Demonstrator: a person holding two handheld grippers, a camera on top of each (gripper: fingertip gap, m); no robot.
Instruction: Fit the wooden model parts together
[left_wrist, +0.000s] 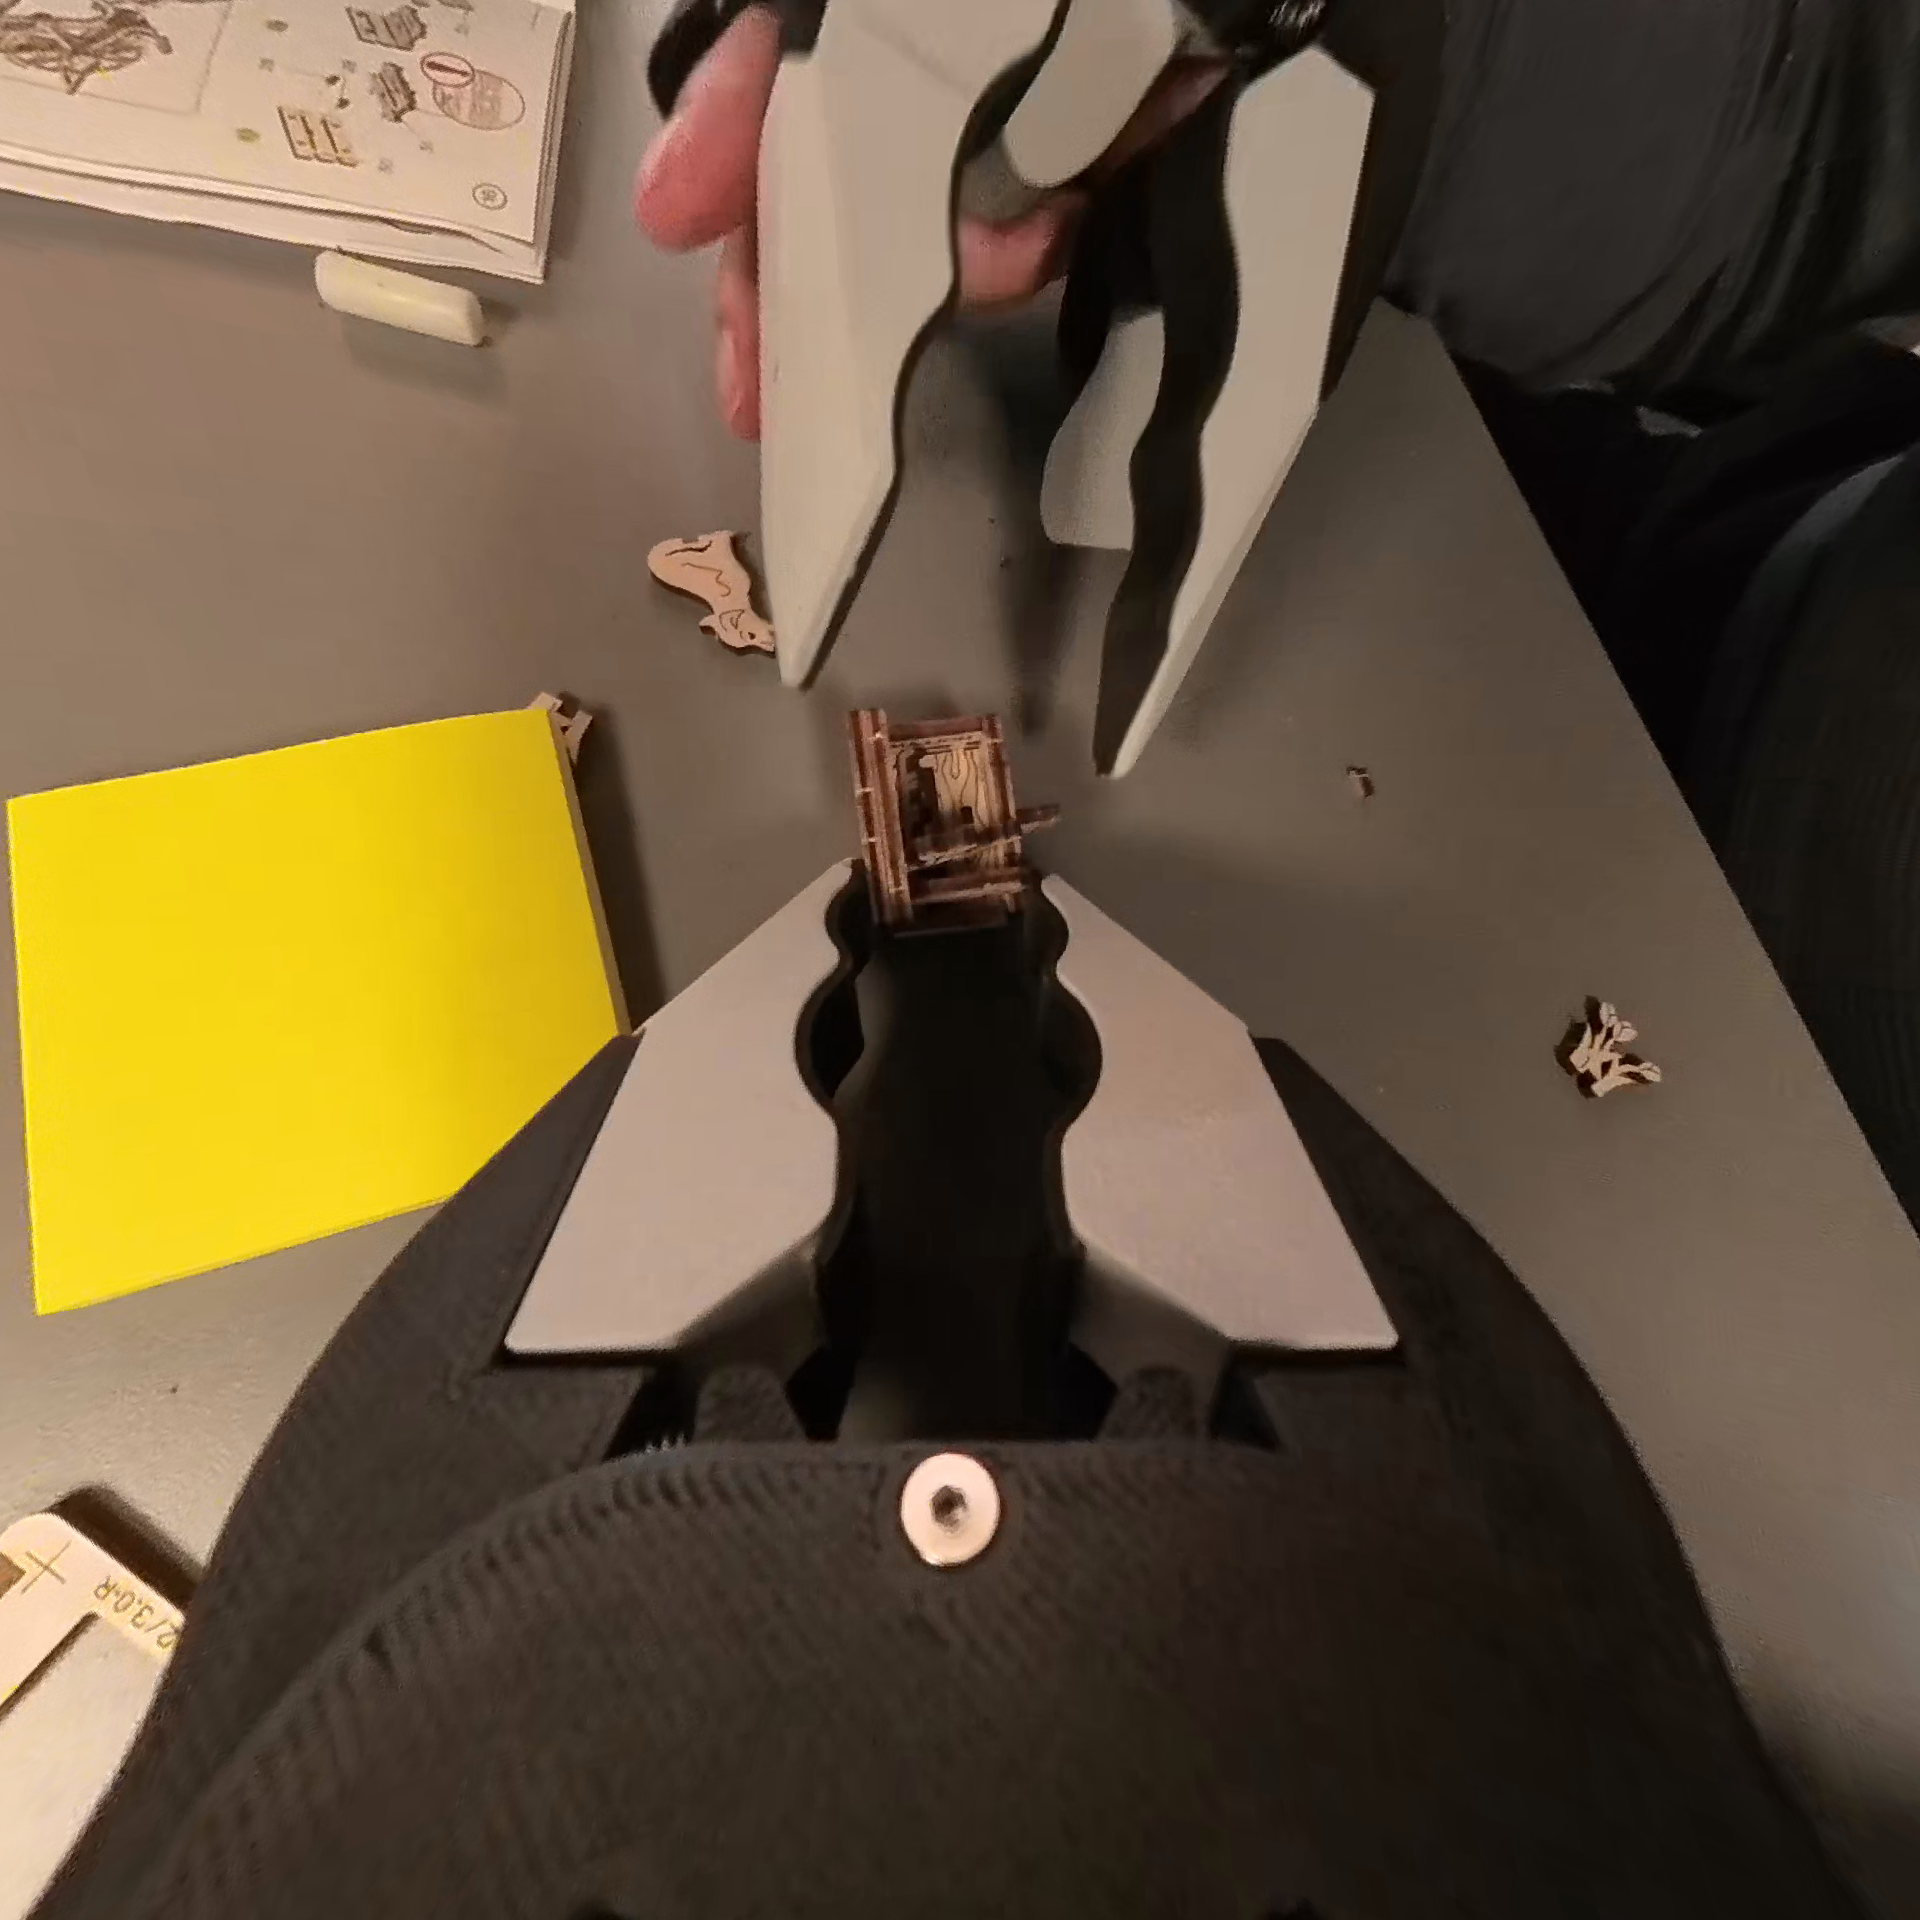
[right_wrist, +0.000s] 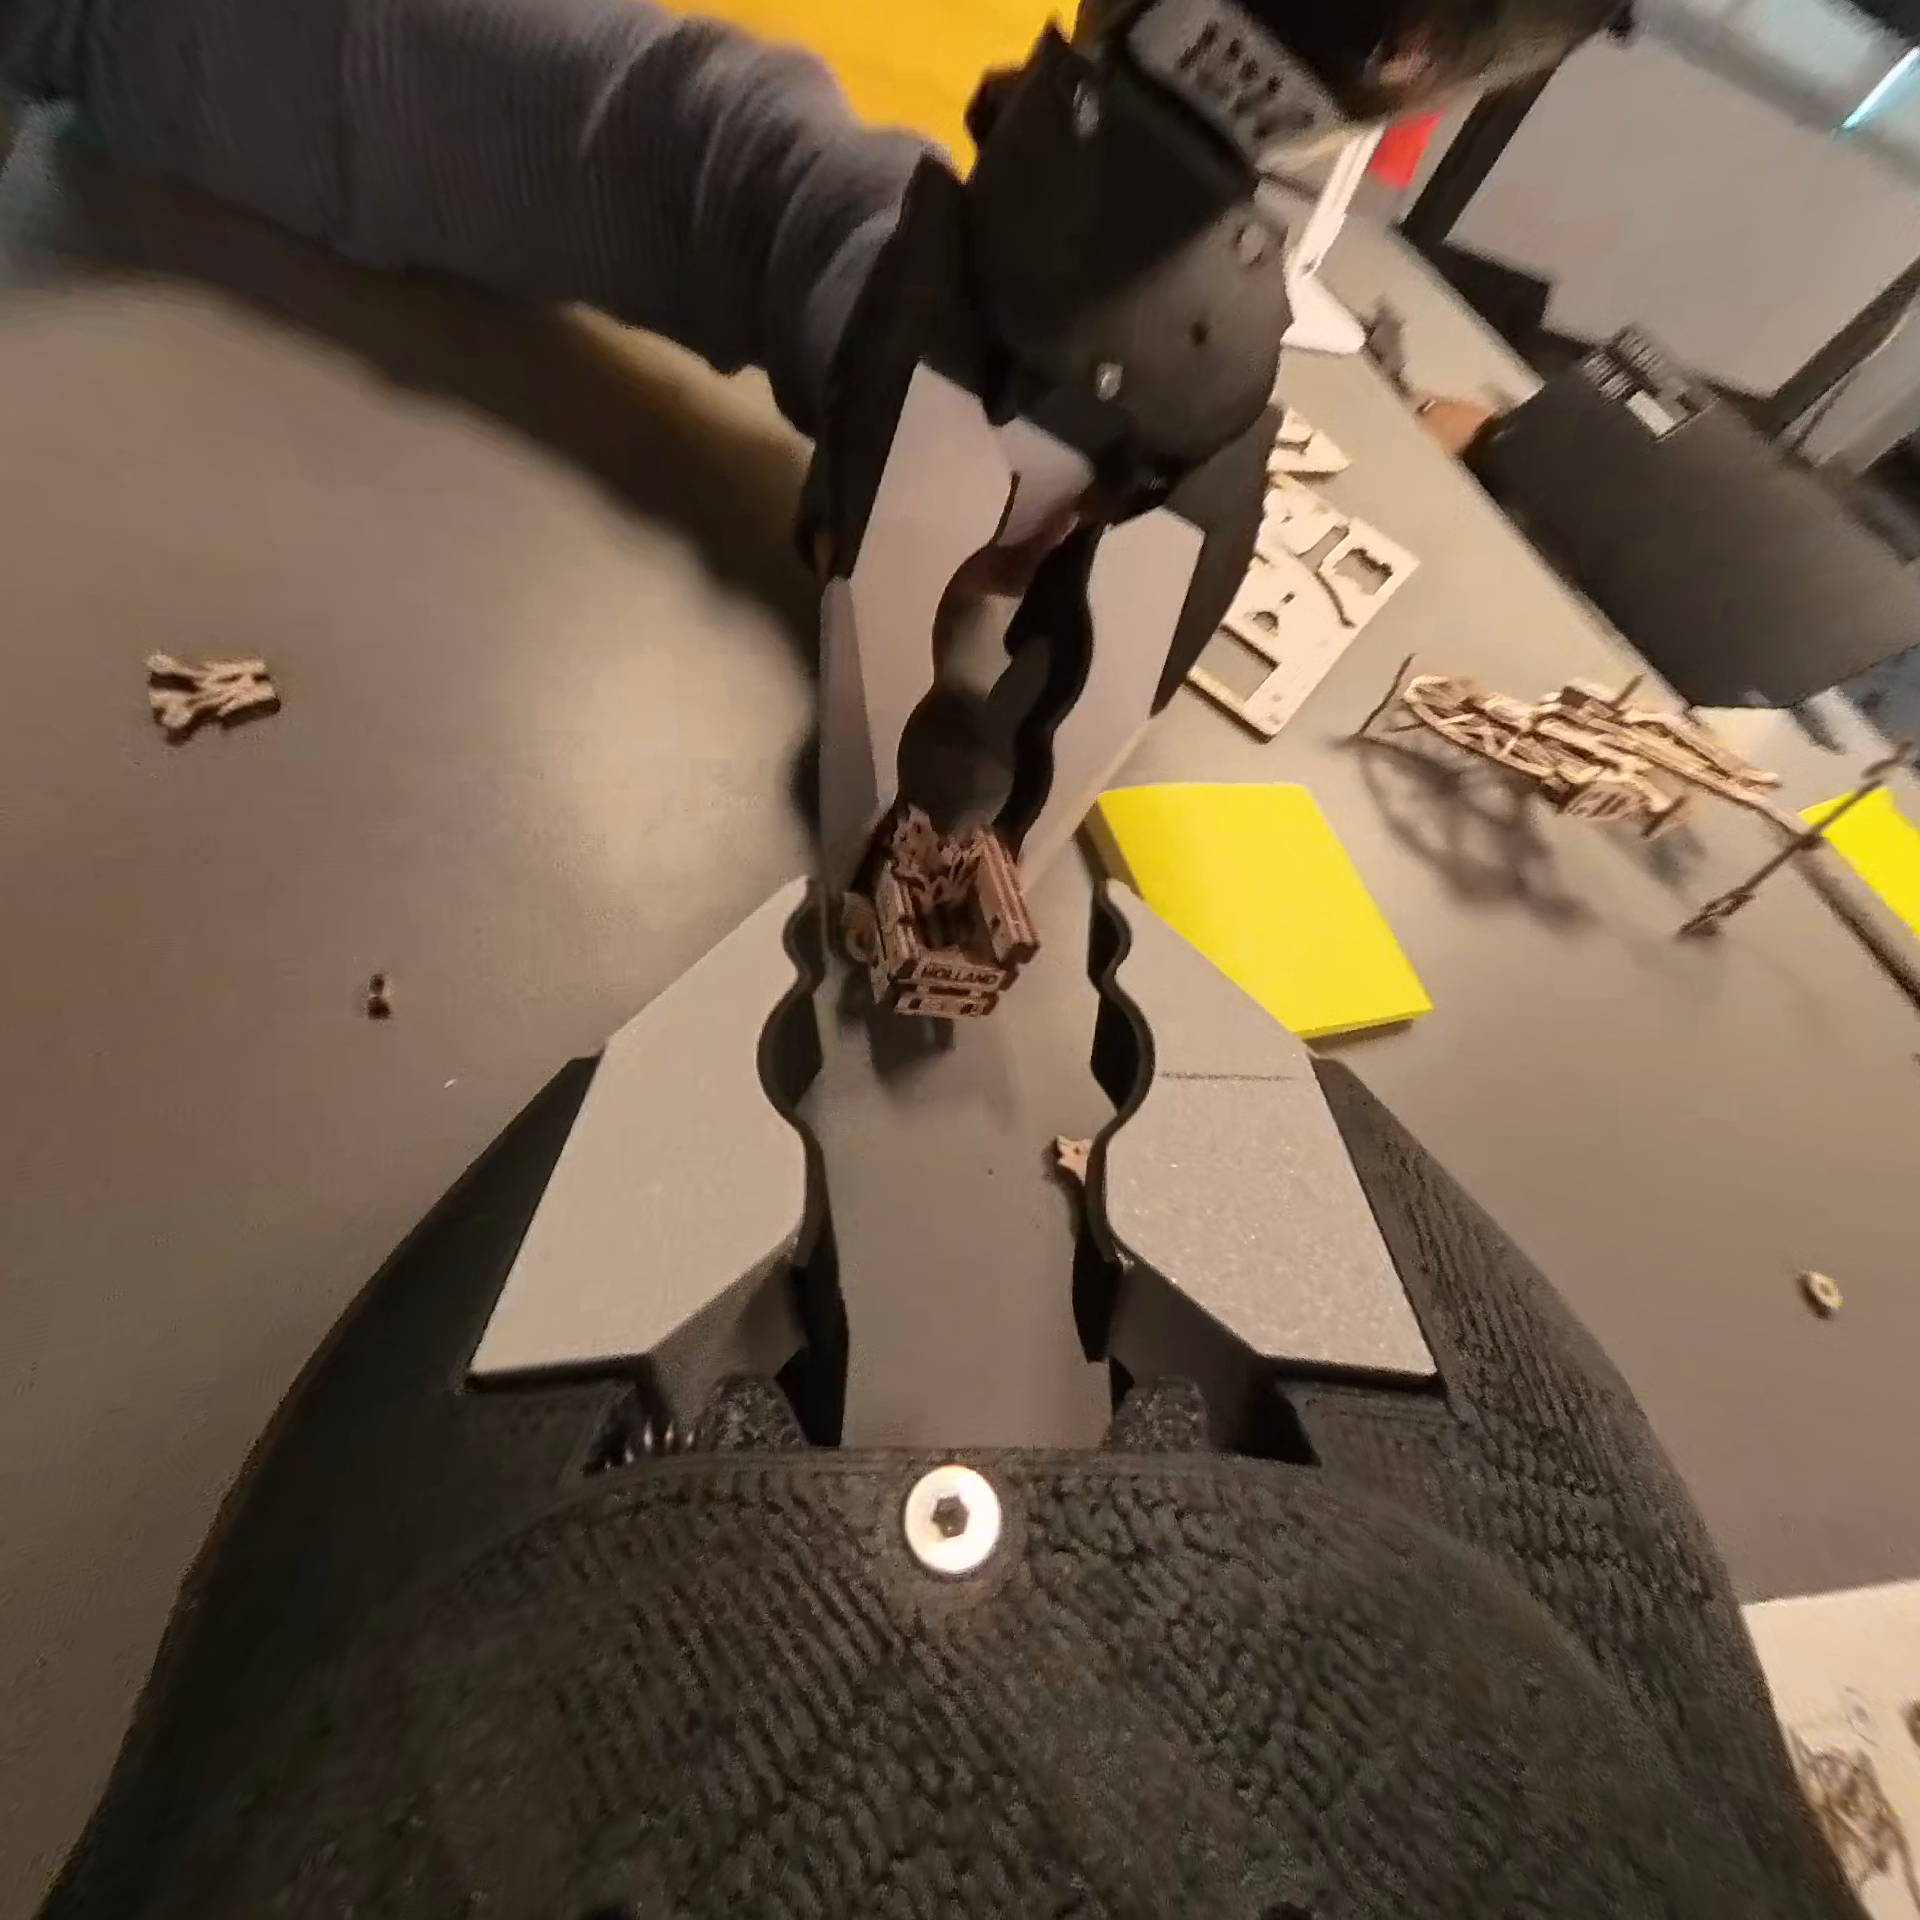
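L jaws clamped on wooden model box (left_wrist: 940, 826), R jaws apart.

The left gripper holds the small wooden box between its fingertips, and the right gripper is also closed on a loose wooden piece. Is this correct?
Only partly. The left gripper does hold the small wooden box, but the right gripper is open and holds nothing; the right wrist view shows bare table between its fingers.
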